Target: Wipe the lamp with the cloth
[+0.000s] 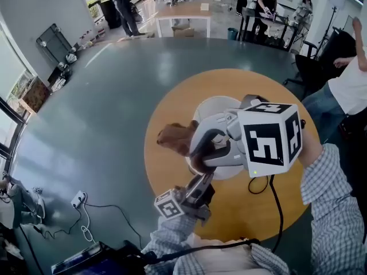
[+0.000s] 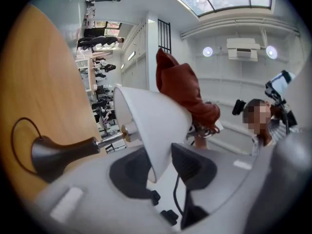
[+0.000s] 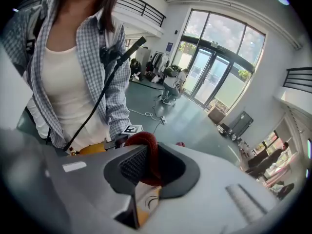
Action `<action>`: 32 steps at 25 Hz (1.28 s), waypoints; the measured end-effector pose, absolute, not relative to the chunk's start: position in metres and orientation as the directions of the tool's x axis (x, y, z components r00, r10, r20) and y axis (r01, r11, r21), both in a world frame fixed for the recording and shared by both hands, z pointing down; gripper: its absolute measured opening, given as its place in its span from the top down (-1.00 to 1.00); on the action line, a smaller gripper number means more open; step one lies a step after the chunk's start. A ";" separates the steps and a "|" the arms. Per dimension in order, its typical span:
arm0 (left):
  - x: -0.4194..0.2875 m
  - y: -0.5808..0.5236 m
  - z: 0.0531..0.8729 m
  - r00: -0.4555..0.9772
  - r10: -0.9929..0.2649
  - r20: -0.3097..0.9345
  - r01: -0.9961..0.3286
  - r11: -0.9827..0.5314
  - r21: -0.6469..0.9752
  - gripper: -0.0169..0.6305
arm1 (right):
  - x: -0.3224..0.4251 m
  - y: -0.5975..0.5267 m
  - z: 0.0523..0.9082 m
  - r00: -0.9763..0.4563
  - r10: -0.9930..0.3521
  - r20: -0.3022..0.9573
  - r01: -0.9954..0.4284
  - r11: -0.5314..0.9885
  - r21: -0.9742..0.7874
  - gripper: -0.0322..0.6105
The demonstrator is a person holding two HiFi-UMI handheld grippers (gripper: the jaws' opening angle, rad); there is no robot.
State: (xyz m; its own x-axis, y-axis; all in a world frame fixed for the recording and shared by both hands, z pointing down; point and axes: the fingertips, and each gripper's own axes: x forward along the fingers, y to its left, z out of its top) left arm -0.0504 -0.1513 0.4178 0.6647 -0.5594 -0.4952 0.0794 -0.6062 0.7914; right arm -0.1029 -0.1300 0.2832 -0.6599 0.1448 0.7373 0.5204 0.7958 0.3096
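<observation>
Left gripper view alone: left tool (image 2: 158,168) seemingly tight on lamp shade (image 2: 151,123); right tool (image 3: 152,166) tight on cloth (image 3: 148,141).

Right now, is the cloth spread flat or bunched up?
Bunched: the cloth is a crumpled wad beside the lampshade, with a rolled fold pinched in the right gripper.

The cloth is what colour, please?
The cloth is rust-red, best seen in the left gripper view.
</observation>
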 end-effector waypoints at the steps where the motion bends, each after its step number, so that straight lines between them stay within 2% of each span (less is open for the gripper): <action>1: -0.051 -0.152 0.418 0.665 -0.560 -0.495 0.079 -0.606 0.792 0.56 | -0.098 -0.126 0.283 -0.669 0.130 0.731 0.505 0.802 0.319 0.75; 11: -0.023 -0.148 0.418 0.716 -0.505 -0.482 0.088 -0.619 0.781 0.57 | -0.020 -0.114 0.281 -0.842 -0.033 0.539 0.187 0.919 0.348 0.75; 19: -0.037 -0.150 0.412 0.695 -0.527 -0.489 0.116 -0.589 0.800 0.60 | 0.007 -0.108 0.273 -0.951 -0.142 0.273 -0.090 0.977 0.195 0.75; 25: -0.042 -0.149 0.413 0.689 -0.532 -0.493 0.124 -0.584 0.802 0.60 | 0.044 -0.111 0.313 -0.928 -0.246 0.280 -0.227 0.969 0.099 0.75; 32: -0.038 -0.151 0.410 0.677 -0.533 -0.508 0.143 -0.582 0.801 0.60 | 0.101 -0.139 0.356 -0.861 -0.439 0.258 -0.459 0.888 -0.023 0.75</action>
State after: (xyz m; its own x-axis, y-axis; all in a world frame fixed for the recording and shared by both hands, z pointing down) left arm -0.0377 -0.1512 0.4105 0.6768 -0.5327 -0.5081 0.1431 -0.5819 0.8006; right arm 0.1007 -0.1387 0.3563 -0.8609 -0.4387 0.2577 -0.4595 0.8879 -0.0233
